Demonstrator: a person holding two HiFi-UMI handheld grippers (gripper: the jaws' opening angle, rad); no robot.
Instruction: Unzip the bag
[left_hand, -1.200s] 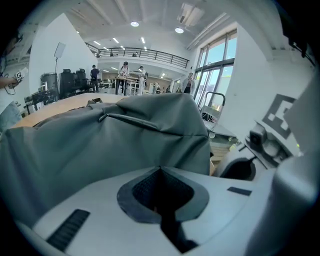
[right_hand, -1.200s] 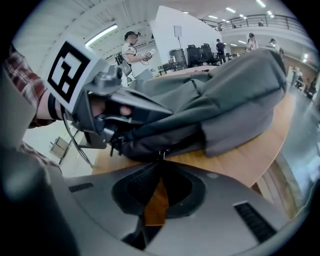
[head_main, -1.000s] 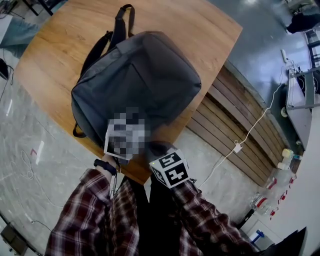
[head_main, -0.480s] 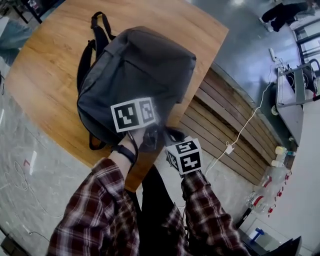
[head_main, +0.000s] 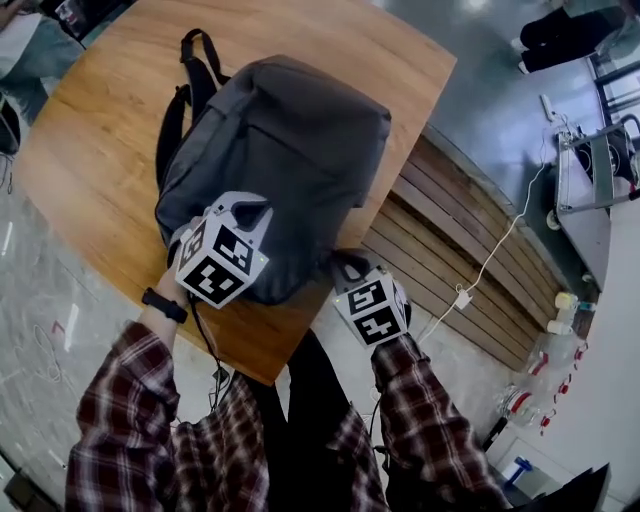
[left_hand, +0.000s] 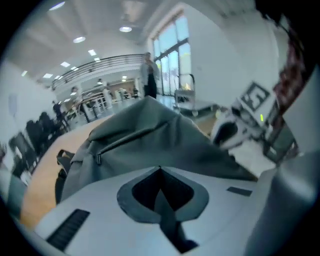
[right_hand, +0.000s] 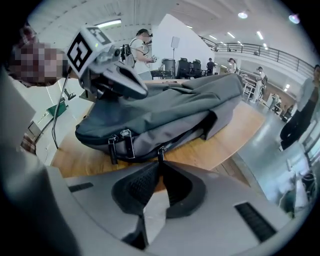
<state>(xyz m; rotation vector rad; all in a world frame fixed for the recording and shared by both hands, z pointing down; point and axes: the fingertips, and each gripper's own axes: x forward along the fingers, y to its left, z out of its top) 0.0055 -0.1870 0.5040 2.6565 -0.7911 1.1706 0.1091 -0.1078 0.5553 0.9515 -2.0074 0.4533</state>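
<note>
Bag (head_main: 285, 130) lies on the table (head_main: 100, 110), its zip apparently closed all along. Right gripper (right_hand: 160, 161) has its jaws pinched on a pull (right_hand: 160, 151) at the near edge. Left gripper (left_hand: 160, 170), jaws together and seemingly empty, rests against the bag. All the unzipping is left.
</note>
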